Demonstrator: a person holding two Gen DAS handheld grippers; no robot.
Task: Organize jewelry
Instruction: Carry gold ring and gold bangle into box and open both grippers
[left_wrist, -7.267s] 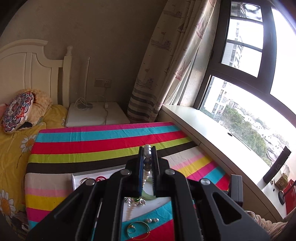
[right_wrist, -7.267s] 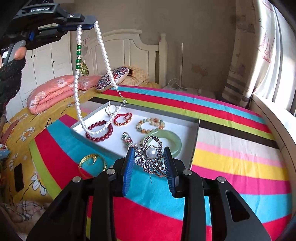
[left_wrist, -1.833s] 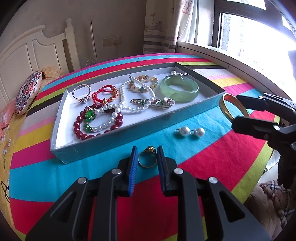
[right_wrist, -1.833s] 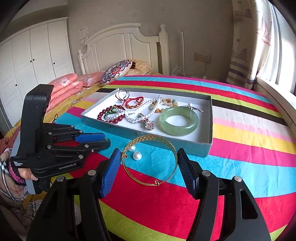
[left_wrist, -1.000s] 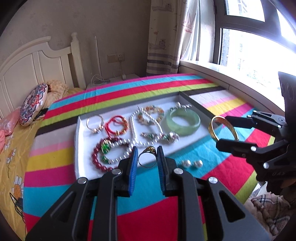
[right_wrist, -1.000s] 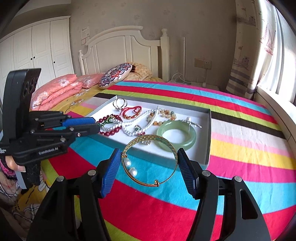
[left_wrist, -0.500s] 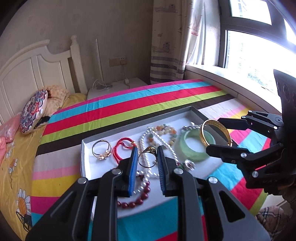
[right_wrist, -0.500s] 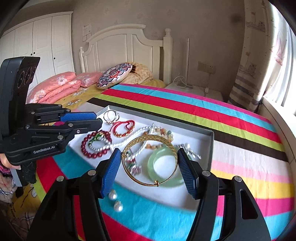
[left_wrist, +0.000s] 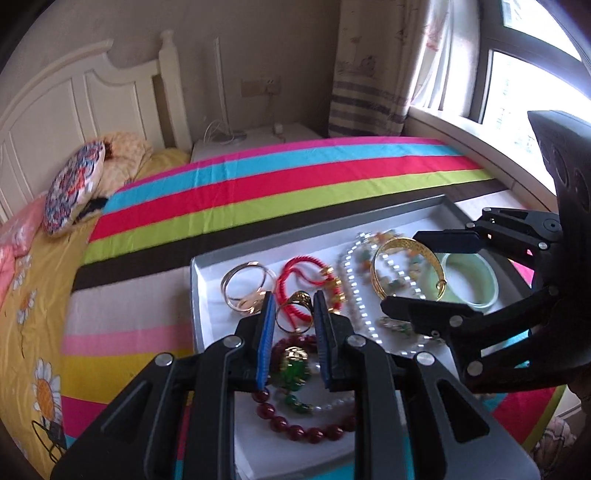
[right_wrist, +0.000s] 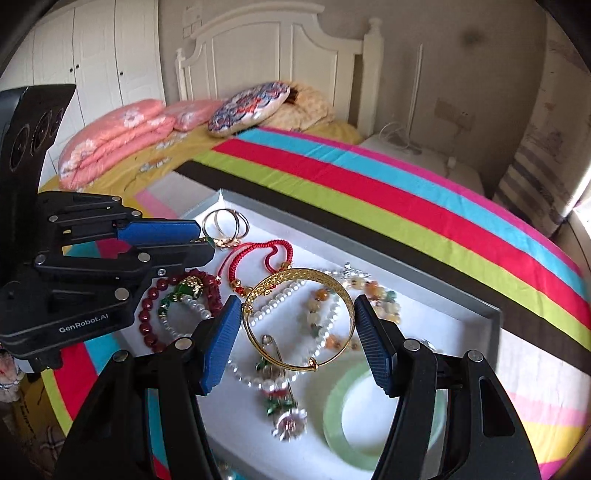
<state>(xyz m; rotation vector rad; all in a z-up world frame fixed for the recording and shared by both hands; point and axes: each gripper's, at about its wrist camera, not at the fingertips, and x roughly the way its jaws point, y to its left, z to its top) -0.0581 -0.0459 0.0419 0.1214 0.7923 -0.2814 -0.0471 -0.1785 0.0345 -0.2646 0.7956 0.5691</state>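
A grey tray (left_wrist: 314, 230) (right_wrist: 369, 254) with a white lining lies on the striped bedspread. It holds a pearl necklace (left_wrist: 354, 291), a red cord bracelet (right_wrist: 258, 245), a dark red bead bracelet (left_wrist: 306, 432), silver rings (right_wrist: 221, 221) and a jade bangle (right_wrist: 340, 417). My left gripper (left_wrist: 293, 306) (right_wrist: 205, 242) is shut on a small gold ring (left_wrist: 295, 301) above the tray's left part. My right gripper (right_wrist: 297, 314) (left_wrist: 400, 271) is shut on a wide gold bangle (right_wrist: 295, 273) (left_wrist: 402, 242) above the middle of the tray.
The striped bedspread (left_wrist: 258, 184) stretches beyond the tray toward a white headboard (right_wrist: 277, 40). A patterned cushion (right_wrist: 247, 107) and pink pillows (right_wrist: 118, 136) lie at the bed's head. A nightstand (left_wrist: 251, 140), a curtain and a window sill (left_wrist: 461, 136) stand to the right.
Both grippers have carried the ring and the bangle forward from the tray's front edge to over its contents. The two loose pearl pieces on the bedspread have dropped out of view.
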